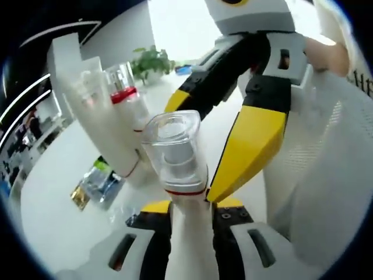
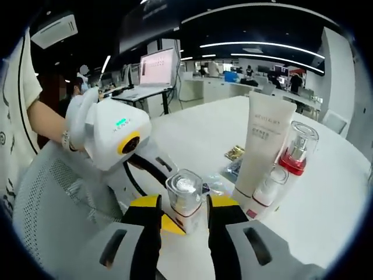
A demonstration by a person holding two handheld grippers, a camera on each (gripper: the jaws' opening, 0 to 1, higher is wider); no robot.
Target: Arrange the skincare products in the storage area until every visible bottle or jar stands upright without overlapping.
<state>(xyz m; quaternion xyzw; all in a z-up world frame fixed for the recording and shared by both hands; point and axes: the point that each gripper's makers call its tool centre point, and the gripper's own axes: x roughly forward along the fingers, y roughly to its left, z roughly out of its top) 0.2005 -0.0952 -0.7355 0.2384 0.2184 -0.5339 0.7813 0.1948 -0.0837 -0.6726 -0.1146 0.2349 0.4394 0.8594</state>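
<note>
A white pump bottle with a clear cap and red ring (image 1: 175, 157) lies along my left gripper (image 1: 192, 205), whose yellow-tipped jaws are shut on its body. My right gripper (image 1: 195, 149) reaches in from the upper right, one yellow finger (image 1: 250, 146) against the red ring and the other behind the cap. In the right gripper view the same bottle (image 2: 185, 201) sits between my right gripper (image 2: 185, 204) jaws, which press close on both sides. The left gripper's white body (image 2: 113, 137) comes in from the left. A white tube (image 2: 263, 146), a red-collared bottle (image 2: 297, 149) and a small white bottle (image 2: 265, 192) stand together upright.
The white round table (image 2: 326, 204) carries flat sachets (image 2: 236, 153) beside the tube. A white mesh chair (image 2: 46, 198) is on the left, and a person's arm (image 2: 44, 119) is behind the left gripper. Desks and screens stand far behind. A potted plant (image 1: 151, 61) sits at the table's far side.
</note>
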